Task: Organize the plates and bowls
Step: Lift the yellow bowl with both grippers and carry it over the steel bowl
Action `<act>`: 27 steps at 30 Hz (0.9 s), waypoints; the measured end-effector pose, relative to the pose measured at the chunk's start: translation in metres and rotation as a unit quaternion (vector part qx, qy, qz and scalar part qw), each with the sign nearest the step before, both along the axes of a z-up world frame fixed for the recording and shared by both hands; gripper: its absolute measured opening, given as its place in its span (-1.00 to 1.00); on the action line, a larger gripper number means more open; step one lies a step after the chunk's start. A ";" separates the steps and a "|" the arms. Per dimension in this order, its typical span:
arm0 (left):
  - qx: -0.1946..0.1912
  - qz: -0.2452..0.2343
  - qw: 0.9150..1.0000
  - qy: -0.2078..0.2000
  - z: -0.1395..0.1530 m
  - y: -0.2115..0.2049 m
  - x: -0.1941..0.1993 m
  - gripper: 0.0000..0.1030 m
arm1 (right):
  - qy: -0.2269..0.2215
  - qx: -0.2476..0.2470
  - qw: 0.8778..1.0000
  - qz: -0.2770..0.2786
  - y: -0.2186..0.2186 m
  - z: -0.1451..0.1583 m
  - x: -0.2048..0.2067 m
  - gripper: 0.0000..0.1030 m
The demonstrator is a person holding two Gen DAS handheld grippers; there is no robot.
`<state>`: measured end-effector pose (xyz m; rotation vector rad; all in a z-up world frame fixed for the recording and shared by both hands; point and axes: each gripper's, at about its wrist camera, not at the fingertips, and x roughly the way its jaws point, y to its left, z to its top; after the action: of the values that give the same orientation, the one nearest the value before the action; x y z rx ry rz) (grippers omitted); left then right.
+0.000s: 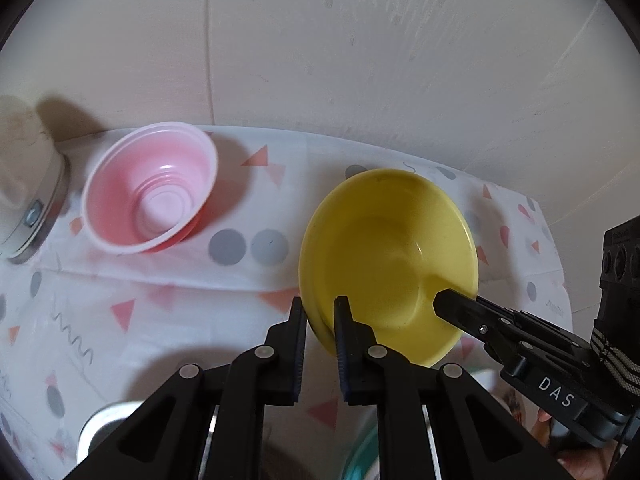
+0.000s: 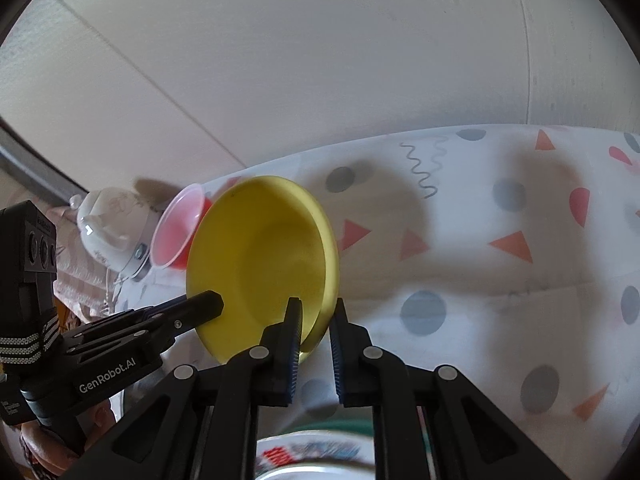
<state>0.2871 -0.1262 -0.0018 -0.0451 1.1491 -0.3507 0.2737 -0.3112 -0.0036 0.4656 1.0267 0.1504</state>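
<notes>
A yellow bowl (image 1: 388, 264) hangs tilted over the patterned tablecloth (image 1: 160, 320), held by its rim from two sides. My left gripper (image 1: 320, 316) is shut on the near rim. In the left wrist view, my right gripper (image 1: 456, 308) reaches in from the right and clamps the opposite rim. The right wrist view shows the same yellow bowl (image 2: 260, 260) with my right gripper (image 2: 316, 316) shut on its edge and my left gripper (image 2: 208, 304) coming in from the left. A pink bowl (image 1: 152, 188) stands on the cloth at the back left.
A white domed object with a metal rim (image 1: 24, 184) sits left of the pink bowl. A metal bowl (image 1: 100, 428) and a green-rimmed dish (image 2: 312, 452) lie near the bottom edge. A pale wall (image 1: 360, 60) stands behind the table.
</notes>
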 end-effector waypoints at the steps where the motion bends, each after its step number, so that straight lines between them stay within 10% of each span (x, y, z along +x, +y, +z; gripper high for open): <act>1: 0.000 0.001 1.000 -0.002 0.002 0.003 -0.004 -0.73 | -0.001 0.000 1.000 0.002 0.002 0.002 -0.004 -0.73; 27: -0.035 0.046 0.998 -0.027 0.026 0.112 -0.095 -0.72 | -0.021 -0.005 0.996 0.082 0.112 0.037 -0.073 -0.73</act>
<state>0.1922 -0.0143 0.0238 -0.1486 1.0779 -0.3088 0.2008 -0.1997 0.0336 0.3664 1.0232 0.3006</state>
